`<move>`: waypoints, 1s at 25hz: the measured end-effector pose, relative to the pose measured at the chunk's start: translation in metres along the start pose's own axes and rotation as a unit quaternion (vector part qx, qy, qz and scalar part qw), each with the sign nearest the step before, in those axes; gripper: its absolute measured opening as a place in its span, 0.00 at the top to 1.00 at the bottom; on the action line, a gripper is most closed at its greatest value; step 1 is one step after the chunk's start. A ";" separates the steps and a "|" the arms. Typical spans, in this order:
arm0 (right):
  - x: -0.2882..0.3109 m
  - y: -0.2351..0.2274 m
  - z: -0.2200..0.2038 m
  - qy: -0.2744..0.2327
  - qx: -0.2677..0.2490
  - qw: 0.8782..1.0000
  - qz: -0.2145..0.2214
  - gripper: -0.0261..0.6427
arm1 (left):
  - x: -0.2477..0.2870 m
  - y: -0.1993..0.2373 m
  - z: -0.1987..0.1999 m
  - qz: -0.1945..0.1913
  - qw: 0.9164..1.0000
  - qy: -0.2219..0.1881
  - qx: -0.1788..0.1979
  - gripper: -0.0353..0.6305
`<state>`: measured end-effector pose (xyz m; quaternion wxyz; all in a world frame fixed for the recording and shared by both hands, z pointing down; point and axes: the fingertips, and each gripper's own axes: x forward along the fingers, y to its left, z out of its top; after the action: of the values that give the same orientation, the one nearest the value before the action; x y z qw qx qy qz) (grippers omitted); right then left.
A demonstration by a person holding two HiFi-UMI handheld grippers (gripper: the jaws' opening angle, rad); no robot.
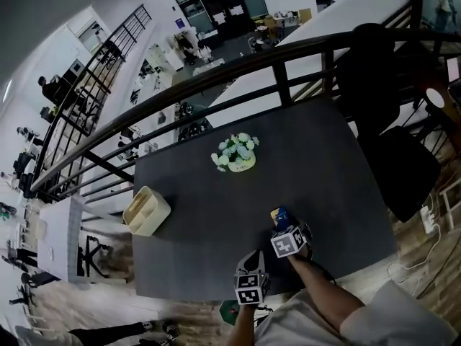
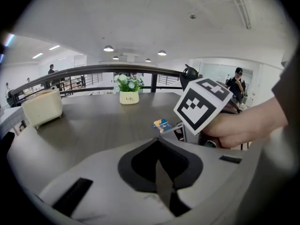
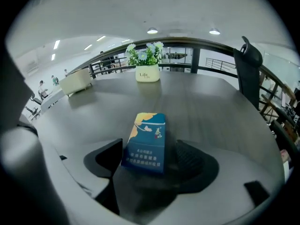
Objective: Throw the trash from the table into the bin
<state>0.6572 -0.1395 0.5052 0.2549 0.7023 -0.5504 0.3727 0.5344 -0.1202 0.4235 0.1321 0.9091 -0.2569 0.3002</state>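
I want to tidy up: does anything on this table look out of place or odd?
Only the blue packet lies loose on the table, like litter, between the open jaws of the right gripper. The flower pot and cream box stand upright; nothing looks spilled.

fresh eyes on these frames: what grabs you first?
The blue packet on the dark table, near its front edge, sits right between the open jaws of the right tongs, with the pads not pressing on it. After that, the little pot of white flowers toward the table's far side and the cream container at its left edge.
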 end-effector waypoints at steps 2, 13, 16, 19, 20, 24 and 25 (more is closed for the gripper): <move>0.004 -0.001 0.000 0.000 -0.008 1.000 -0.002 0.40 | 0.000 0.004 -0.004 0.006 1.000 0.003 -0.009 0.91; 0.018 0.051 0.019 -0.039 -0.055 0.996 0.065 0.52 | -0.029 0.078 -0.039 0.092 0.987 -0.030 -0.127 0.91; 0.016 0.098 0.029 -0.051 -0.089 0.989 0.110 0.52 | -0.047 0.094 -0.055 0.117 0.979 -0.038 -0.160 0.91; 0.021 0.153 0.023 -0.051 -0.132 0.977 0.162 0.52 | -0.070 0.108 -0.072 0.144 0.969 -0.046 -0.194 0.91; 0.018 0.170 0.018 -0.047 -0.146 0.972 0.177 0.52 | -0.080 0.113 -0.078 0.156 0.966 -0.051 -0.201 0.91; 0.008 0.240 -0.002 -0.036 -0.200 0.950 0.238 0.52 | -0.123 0.133 -0.108 0.210 0.946 -0.071 -0.236 0.91; 0.008 0.257 -0.005 -0.035 -0.213 0.944 0.251 0.52 | -0.134 0.138 -0.118 0.227 0.940 -0.073 -0.244 0.91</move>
<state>0.4091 -0.2079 0.5010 0.2767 0.4832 -0.7841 0.2739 0.3106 -0.1363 0.4453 0.2592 0.7859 -0.5308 0.1830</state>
